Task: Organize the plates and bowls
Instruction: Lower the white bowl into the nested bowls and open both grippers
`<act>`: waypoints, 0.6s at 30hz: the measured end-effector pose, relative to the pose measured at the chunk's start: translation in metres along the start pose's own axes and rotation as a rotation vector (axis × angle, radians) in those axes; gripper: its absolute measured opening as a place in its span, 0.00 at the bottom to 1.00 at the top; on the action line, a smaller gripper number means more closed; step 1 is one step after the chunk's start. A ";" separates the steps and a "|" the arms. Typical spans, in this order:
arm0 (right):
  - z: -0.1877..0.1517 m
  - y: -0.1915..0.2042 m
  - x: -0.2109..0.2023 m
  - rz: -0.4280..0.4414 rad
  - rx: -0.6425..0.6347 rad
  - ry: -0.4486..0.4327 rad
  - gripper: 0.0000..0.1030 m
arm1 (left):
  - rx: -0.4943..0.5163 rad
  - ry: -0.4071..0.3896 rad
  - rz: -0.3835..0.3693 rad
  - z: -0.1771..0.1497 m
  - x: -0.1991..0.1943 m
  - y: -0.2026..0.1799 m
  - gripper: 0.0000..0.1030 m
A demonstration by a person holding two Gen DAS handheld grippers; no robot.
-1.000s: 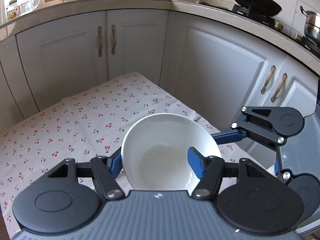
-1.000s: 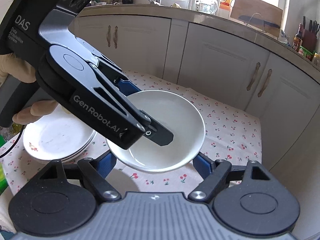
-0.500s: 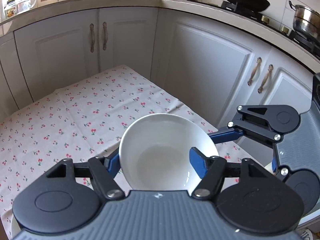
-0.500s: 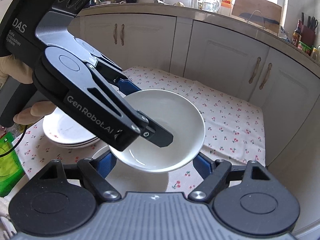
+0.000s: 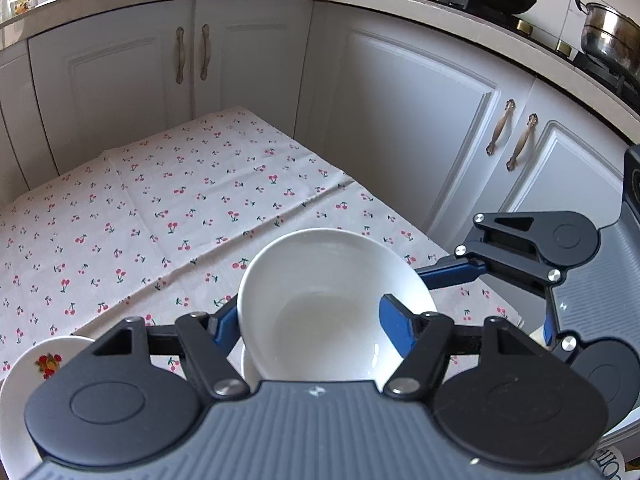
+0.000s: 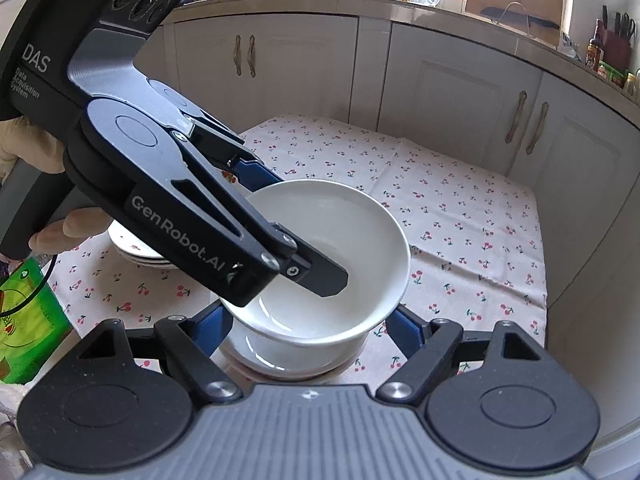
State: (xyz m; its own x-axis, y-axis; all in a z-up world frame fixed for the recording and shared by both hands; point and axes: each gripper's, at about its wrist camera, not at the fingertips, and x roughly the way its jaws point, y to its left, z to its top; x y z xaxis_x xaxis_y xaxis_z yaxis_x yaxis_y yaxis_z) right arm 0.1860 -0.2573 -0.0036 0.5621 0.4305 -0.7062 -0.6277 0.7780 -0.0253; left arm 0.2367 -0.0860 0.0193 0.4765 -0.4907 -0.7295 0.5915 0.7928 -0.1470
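Note:
A plain white bowl (image 6: 352,232) hangs just over a second white bowl (image 6: 280,360) that stands on the cherry-print cloth. I cannot tell whether the two touch. My right gripper (image 6: 310,324) is shut on the upper bowl's lower body, one blue finger on each side. My left gripper (image 5: 310,328) comes in from the left with its jaws wide apart. Its near finger (image 6: 320,272) reaches inside the bowl and its far finger (image 6: 256,174) lies outside the rim. In the left wrist view the same bowl (image 5: 320,292) fills the gap, and the right gripper's finger (image 5: 452,272) meets its right side.
A stack of white plates (image 6: 132,248) sits on the cloth behind the left gripper. A plate with a fruit picture (image 5: 24,380) lies at the near left. A green packet (image 6: 24,320) is at the table's left edge. A gloved hand (image 6: 68,224) holds the left gripper. White cabinets (image 5: 400,120) wrap two sides.
Both grippers carried the bowl together across the cloth, away from the plate stack, and a little lower. The second bowl has come into view directly under it.

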 end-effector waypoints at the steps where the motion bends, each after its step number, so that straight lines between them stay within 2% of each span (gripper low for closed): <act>1: -0.001 0.000 0.000 0.001 0.001 0.003 0.84 | -0.002 0.002 -0.002 -0.001 0.000 0.000 0.68; 18: -0.008 0.002 0.006 0.021 0.009 0.031 0.84 | -0.024 0.035 -0.001 -0.009 0.010 0.004 0.68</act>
State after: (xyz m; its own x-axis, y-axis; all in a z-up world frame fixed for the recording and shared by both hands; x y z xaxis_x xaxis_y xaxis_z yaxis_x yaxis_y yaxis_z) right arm 0.1841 -0.2566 -0.0133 0.5323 0.4324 -0.7278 -0.6339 0.7734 -0.0040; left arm 0.2379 -0.0844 0.0056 0.4527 -0.4792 -0.7520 0.5759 0.8009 -0.1637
